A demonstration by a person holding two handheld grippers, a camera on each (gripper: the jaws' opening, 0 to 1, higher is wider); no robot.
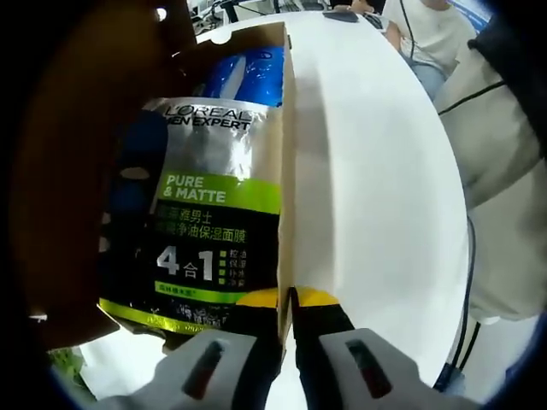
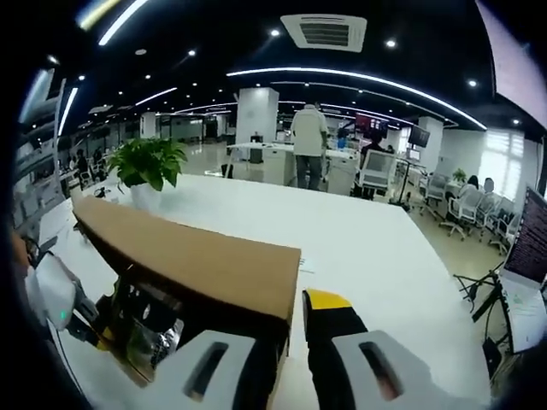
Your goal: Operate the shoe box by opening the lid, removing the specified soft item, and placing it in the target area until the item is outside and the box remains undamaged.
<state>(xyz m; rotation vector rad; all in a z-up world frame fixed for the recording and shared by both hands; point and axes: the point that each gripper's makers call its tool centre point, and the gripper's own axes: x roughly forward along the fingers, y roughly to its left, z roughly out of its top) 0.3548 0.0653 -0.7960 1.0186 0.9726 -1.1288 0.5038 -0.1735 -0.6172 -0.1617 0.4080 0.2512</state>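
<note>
On the white tabletop (image 1: 376, 171) lies one brown cardboard shoe box (image 1: 285, 171), open, with its lid (image 1: 77, 171) swung up to the left in the left gripper view. Inside the box sits one flat sachet (image 1: 201, 222), silver and black with a green band, printed "L'OREAL MEN EXPERT" and "PURE & MATTE"; beyond it lies something blue (image 1: 248, 73), too blurred to count or name. The left tongs (image 1: 291, 303) are nearly closed on the box's right-hand wall, one yellow-tipped jaw inside and one outside.

From the right gripper view the lid (image 2: 197, 265) shows as one broad brown panel, and the right tongs (image 2: 295, 329) straddle its near corner, one jaw hidden behind the cardboard and one outside; I cannot tell whether they pinch it. At the lower left the other gripper (image 2: 64, 307) appears beside the box.

One potted plant (image 2: 147, 166) stands farther along the tabletop. One person (image 2: 308, 141) stands at a far desk, and another sits by the tabletop (image 1: 427, 34).
</note>
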